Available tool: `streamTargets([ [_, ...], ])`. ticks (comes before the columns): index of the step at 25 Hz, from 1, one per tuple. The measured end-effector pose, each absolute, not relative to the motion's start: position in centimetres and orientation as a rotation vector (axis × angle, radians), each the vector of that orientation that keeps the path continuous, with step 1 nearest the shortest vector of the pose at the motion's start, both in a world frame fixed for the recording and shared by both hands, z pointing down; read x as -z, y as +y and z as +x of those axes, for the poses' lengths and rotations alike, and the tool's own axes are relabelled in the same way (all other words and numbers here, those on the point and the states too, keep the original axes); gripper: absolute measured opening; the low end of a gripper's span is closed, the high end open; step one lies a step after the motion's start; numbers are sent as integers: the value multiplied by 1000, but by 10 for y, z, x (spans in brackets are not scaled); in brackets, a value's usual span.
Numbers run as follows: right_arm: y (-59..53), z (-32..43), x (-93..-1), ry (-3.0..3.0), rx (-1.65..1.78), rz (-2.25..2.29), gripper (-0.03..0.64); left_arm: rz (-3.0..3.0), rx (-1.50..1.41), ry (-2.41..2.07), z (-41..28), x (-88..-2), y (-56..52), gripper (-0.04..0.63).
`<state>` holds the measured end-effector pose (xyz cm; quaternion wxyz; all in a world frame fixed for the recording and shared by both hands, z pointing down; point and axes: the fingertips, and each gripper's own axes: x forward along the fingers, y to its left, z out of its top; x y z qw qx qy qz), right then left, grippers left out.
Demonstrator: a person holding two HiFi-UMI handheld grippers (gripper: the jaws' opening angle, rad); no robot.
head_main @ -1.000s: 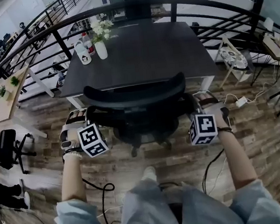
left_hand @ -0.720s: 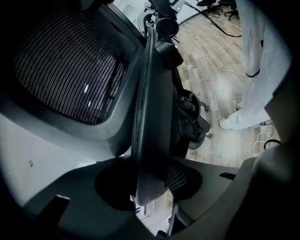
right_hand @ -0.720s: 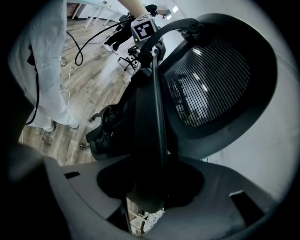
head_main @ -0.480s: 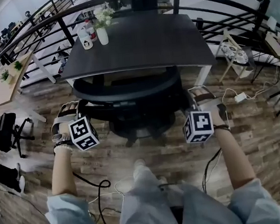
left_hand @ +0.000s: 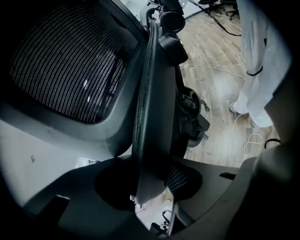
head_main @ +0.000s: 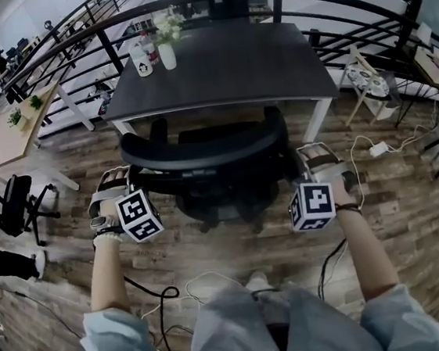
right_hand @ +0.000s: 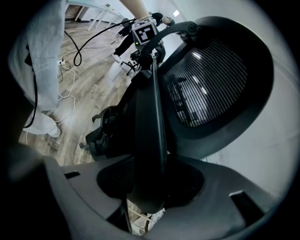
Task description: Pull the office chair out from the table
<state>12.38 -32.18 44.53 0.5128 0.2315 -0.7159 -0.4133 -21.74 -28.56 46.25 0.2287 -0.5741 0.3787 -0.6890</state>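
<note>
Grey sleeves (head_main: 113, 344); marker-cubed left tool (head_main: 123, 176), right tool (head_main: 309, 155).

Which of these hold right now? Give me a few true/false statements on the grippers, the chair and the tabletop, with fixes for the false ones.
1. The left gripper is clamped on a side edge of the office chair backrest. True.
2. The right gripper hangs open, clear of the chair. False: it is closed on the backrest's other side edge.
3. A white vase of flowers stands at a far corner of the table. True.
4. An open laptop lies on the table. False: only the vase and bottles show, at that corner.
5. A second black chair stands on the floor to the person's left. True.
</note>
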Motion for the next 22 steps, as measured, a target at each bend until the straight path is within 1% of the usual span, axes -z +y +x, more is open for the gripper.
streamTargets([
  [4, -308, 127, -449, -1695, 970, 575, 172, -1589, 1868, 1034, -215, -464, -270, 166],
  [14, -302, 153, -450, -1632, 887, 589, 173, -1656, 1764, 991, -181, -461, -236, 164],
  [22, -271, 157, -452, -1612, 871, 619, 175, -1669, 1747, 972, -178, -462, -208, 164],
])
